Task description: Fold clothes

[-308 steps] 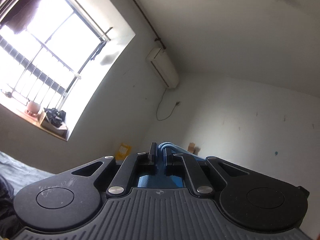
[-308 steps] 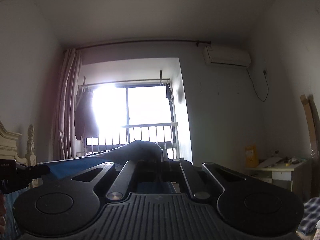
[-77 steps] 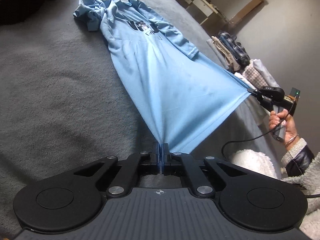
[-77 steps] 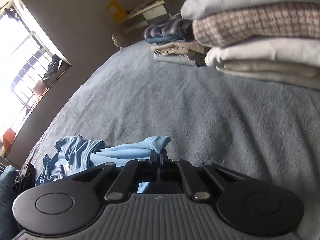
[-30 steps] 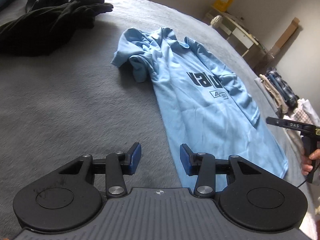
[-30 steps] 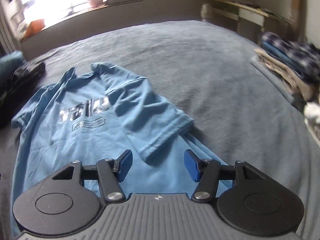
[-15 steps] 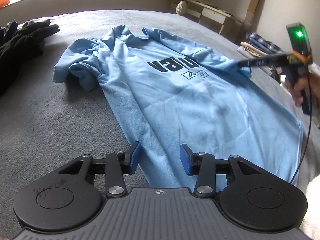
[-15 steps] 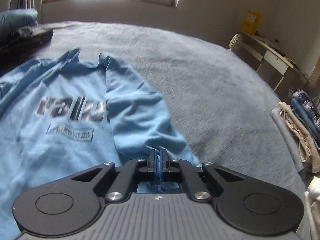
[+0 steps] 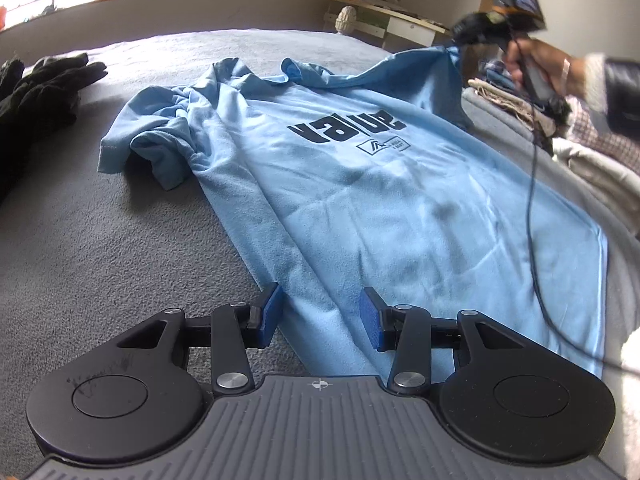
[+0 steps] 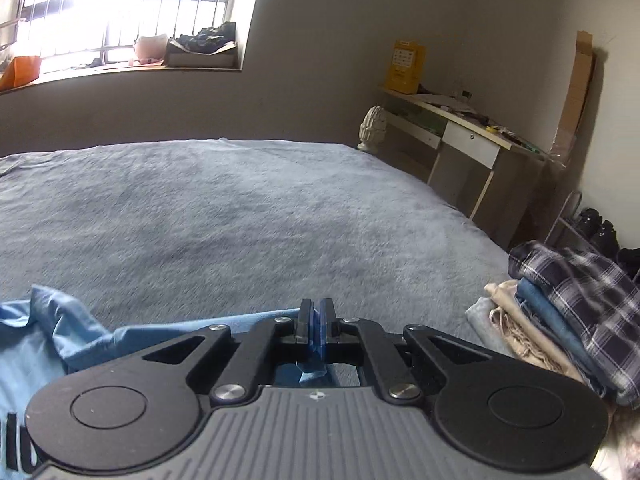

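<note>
A light blue T-shirt [image 9: 380,184] with a dark print lies face up on the grey bed [image 9: 100,240]. My left gripper [image 9: 320,316] hovers open low over the shirt's near side edge, and its blue pads [image 9: 269,312] do not press the cloth. My right gripper [image 10: 316,320] is shut on the end of the shirt's sleeve [image 9: 420,64]. In the left wrist view that right gripper [image 9: 456,42] holds the sleeve lifted off the bed at the far right, with a person's hand [image 9: 536,64] on its handle. Bunched blue cloth [image 10: 60,336] shows at the right wrist view's lower left.
A black garment [image 9: 36,92] lies at the bed's left. Stacks of folded clothes [image 10: 560,312] sit along the bed's right edge. A desk [image 10: 460,132] stands against the far wall. A cable [image 9: 532,200] hangs across the shirt's right half.
My right gripper closed on the sleeve end, then lifted it up and out to the right. My left gripper stayed open and settled near the shirt's side edge.
</note>
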Demonstrator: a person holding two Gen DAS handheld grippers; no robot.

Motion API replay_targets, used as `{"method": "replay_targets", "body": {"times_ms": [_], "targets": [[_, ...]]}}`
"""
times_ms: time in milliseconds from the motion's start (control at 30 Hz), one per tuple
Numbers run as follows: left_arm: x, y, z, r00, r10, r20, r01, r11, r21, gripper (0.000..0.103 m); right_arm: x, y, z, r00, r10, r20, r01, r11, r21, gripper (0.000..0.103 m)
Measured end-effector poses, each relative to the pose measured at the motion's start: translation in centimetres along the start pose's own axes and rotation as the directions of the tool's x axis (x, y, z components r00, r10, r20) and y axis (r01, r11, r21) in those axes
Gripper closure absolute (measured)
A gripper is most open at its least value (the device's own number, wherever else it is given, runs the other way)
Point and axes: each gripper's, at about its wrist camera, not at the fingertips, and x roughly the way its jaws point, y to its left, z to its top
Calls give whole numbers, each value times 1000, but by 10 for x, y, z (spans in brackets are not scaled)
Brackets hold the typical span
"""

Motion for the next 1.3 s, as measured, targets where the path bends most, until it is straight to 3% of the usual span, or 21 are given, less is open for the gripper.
{"method": "replay_targets", "body": {"times_ms": [433,500,600,667,733,800,867,933,1033,1133,1167,1200,1233,1300], "targets": [[2,-1,5,999,6,-41,-6,1000,15,60,81,5,54,991,-124,56,122,992,26,102],[2,-1,5,999,7,-41,-7,1000,15,60,92,-3,54,995,-96,1,96,992,81,101],[2,0,5,999,6,-39,-5,1000,12,60,88,-25,46,997,-71,-30,76,977,200,84],[2,0,4,999,3,-35,-2,1000,11,60,74,-50,37,999,-34,0,32,949,314,54],[2,1,4,1000,0,-31,1,1000,11,60,61,-81,23,996,88,0,-78,886,458,49],[2,1,3,1000,-3,-27,3,1000,11,60,54,-108,5,962,273,-22,-209,783,585,49],[2,1,3,1000,-5,-24,6,1000,9,59,52,-120,-20,906,413,-93,-251,701,667,49],[2,1,3,1000,-6,-24,6,1000,6,58,55,-120,-50,843,503,-192,-225,654,722,49],[2,-1,3,1000,-1,-24,1,1000,12,57,61,-110,-90,789,542,-290,-165,641,749,49],[2,-2,3,1000,3,-24,-2,1000,20,57,67,-102,-110,779,576,-247,-186,589,786,54],[2,-2,3,1000,3,-23,-3,1000,19,57,68,-99,-111,779,585,-225,-209,581,787,66],[2,-2,3,1000,4,-24,-4,1000,19,57,68,-93,-110,782,582,-225,-228,602,765,77],[2,-2,3,1000,5,-24,-5,1000,18,57,68,-85,-107,786,568,-247,-235,642,730,94],[2,-3,2,1000,8,-23,-7,1000,17,57,62,-72,-101,813,513,-276,-234,722,652,100]]}}
